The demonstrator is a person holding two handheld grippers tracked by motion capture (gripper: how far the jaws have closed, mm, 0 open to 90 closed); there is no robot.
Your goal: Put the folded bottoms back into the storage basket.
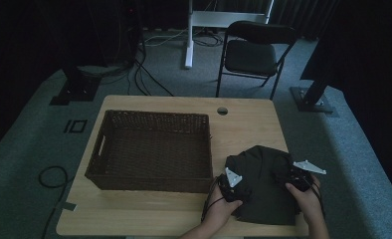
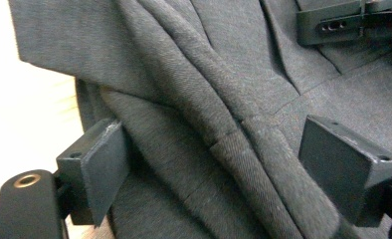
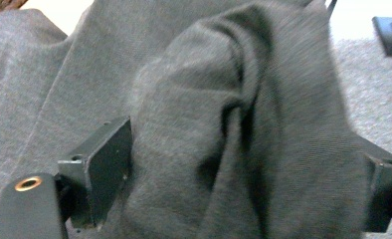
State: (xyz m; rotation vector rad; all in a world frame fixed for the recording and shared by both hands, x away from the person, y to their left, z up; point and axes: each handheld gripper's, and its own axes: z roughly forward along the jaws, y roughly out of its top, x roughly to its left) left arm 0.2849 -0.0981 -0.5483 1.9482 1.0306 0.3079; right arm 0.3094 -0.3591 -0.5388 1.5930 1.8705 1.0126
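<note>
Both hands were down on the dark grey garment [image 1: 263, 186], which lay bunched at the near right corner of the bench [image 1: 244, 124], directly under and between the two tongs. The left tongs [image 1: 230, 185] sat on the garment's left edge, the right tongs [image 1: 298, 178] on its right side, the pair near each other with cloth heaped between them.

In the left gripper view, the left tongs [image 2: 224, 169] stood wide apart, and what a spread: long diagonal folds and a stitched seam of the garment [image 2: 209, 99] ran straight up through the gap. The left pad just met the cloth's edge, the right pad stood clear above it. Nothing was pinched there. Beyond them, at the top right, part of the other tongs rested on the same fabric.

Over to the right gripper view: the right tongs [image 3: 244, 184] were parted too, but a fat raised hump of the garment [image 3: 234, 124] was packed between them, pressing against the left pad and draping over the right one. Whether they were truly biting on it I could not tell.

Away to the left of the left tongs sat a brown wicker basket [image 1: 151, 184], its near right corner just beside that hand.
</note>
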